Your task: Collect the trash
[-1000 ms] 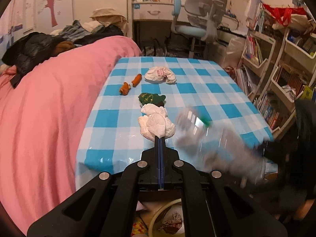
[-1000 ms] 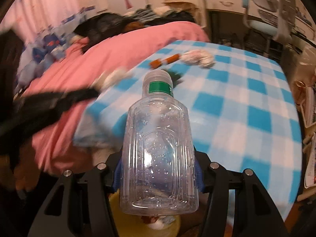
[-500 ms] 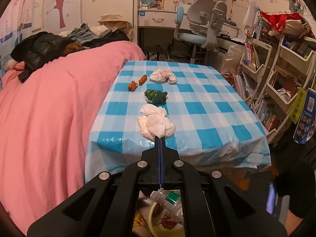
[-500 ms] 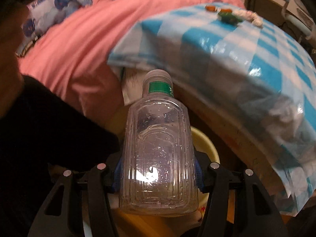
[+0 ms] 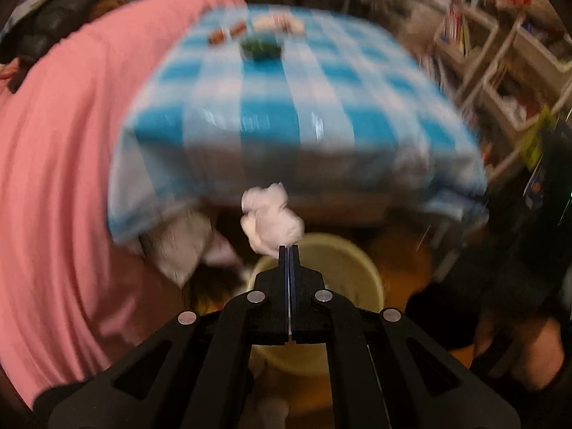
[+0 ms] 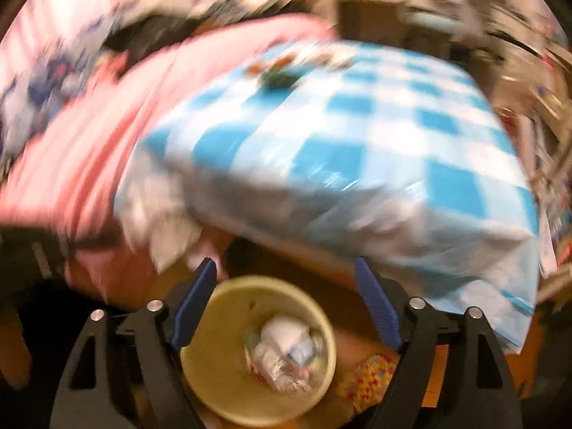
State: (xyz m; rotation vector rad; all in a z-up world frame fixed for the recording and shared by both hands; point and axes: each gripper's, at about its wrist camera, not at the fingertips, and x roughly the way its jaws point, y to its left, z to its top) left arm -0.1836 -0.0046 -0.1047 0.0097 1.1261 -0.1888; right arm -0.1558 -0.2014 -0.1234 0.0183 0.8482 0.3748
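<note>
pink bedspread point(image 5: 53, 164) beside checked tablecloth point(image 5: 286, 107) — (blurred) shelves point(image 5: 500, 53)

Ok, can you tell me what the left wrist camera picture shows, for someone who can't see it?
The shut left gripper pinches a crumpled white tissue above a yellow bin on the floor. Behind, blurred, stands a table with a blue-and-white checked cloth, beside a pink bedspread.

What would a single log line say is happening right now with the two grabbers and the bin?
left gripper: shut on crumpled white tissue, above round yellow plastic bin | right gripper: jaws opening, nothing between them | bin: trash inside
</note>
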